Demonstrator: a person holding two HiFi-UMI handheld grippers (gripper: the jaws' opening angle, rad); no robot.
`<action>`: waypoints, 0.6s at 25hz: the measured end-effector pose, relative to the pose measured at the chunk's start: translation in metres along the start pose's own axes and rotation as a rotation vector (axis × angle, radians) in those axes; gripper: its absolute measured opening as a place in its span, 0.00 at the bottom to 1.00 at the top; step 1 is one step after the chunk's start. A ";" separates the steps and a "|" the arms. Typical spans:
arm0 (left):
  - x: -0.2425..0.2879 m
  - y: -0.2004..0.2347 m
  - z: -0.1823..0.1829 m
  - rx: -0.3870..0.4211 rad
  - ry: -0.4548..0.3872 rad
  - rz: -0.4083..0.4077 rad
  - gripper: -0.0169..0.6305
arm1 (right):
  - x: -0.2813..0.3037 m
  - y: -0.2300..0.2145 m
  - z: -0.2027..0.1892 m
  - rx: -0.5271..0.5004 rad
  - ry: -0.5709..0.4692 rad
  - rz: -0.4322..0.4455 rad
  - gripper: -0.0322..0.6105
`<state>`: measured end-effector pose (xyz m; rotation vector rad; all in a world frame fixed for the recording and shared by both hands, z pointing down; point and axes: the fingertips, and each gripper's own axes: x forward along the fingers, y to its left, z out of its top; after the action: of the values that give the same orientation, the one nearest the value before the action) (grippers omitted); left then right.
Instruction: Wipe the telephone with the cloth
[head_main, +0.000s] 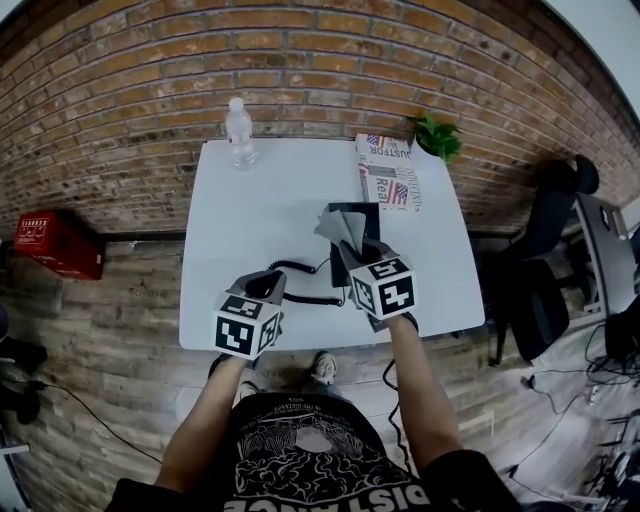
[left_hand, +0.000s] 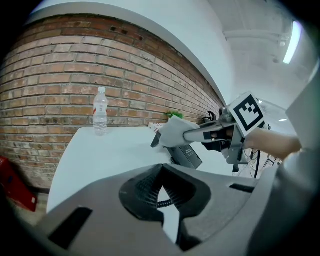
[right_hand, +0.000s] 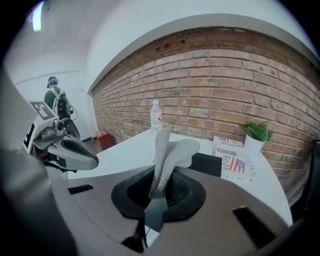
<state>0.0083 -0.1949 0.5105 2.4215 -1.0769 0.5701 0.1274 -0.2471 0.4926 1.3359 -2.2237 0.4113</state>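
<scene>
Right tongs are clamped on the grey cloth, which stands up out of them in folds just above the black telephone near the middle of the white counter. Left tongs are closed at the tips with nothing clearly between them; I see the phone's coiled cord through the gap beneath, and they sit at the near edge, left of the phone. A water bottle, a newspaper and a small plant sit along the far side by the brick wall.
</scene>
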 end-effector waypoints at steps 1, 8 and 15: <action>0.001 0.000 0.001 -0.002 -0.001 0.005 0.04 | -0.001 -0.005 0.006 -0.002 -0.011 -0.003 0.07; 0.009 0.005 0.011 -0.029 -0.020 0.049 0.04 | 0.000 -0.039 0.041 -0.030 -0.058 -0.010 0.07; 0.017 0.011 0.016 -0.059 -0.032 0.094 0.04 | 0.013 -0.078 0.051 -0.067 -0.029 -0.030 0.07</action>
<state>0.0130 -0.2198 0.5086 2.3462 -1.2098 0.5236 0.1777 -0.3193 0.4577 1.3461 -2.2178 0.3061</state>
